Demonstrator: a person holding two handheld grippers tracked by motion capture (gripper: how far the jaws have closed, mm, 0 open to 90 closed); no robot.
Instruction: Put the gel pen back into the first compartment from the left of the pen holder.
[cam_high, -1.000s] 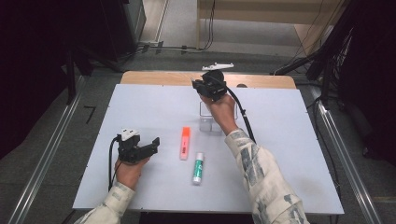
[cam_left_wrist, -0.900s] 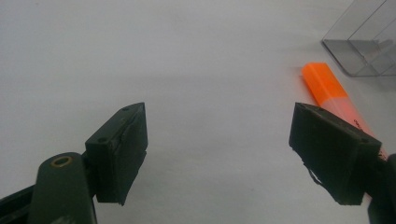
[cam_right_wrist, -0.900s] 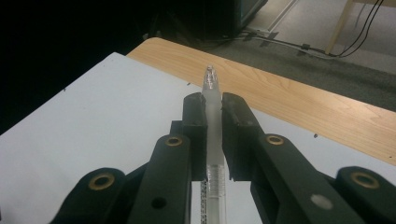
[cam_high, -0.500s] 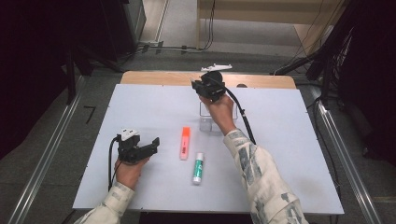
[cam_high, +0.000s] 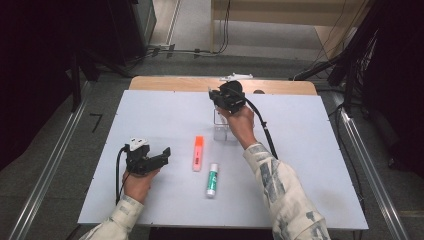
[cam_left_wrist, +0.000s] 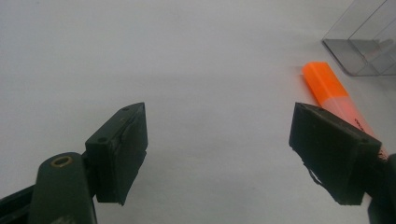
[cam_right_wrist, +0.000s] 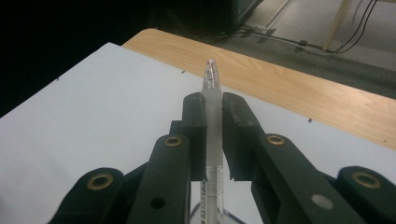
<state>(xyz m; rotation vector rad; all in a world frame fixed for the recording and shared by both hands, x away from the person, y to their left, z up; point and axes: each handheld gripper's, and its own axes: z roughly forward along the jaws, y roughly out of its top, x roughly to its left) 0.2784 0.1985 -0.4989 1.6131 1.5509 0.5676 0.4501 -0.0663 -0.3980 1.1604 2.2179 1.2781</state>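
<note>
Hands are working at a white counter (cam_high: 320, 165): the right gripper (cam_right_wrist: 213, 114) is pinching a clear pen (cam_right_wrist: 214, 140) above a clear holder (cam_high: 220, 131), likely needing lowering in, while the left gripper (cam_left_wrist: 217, 154) is resting spread near an orange highlighter (cam_high: 198, 153).

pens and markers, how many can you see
3: a clear pen held in the right gripper, an orange highlighter mid-table, and a green-and-white marker beside it. None seem hidden.

An orange highlighter (cam_high: 198, 152) lies beside a glue stick (cam_high: 212, 179).
</note>
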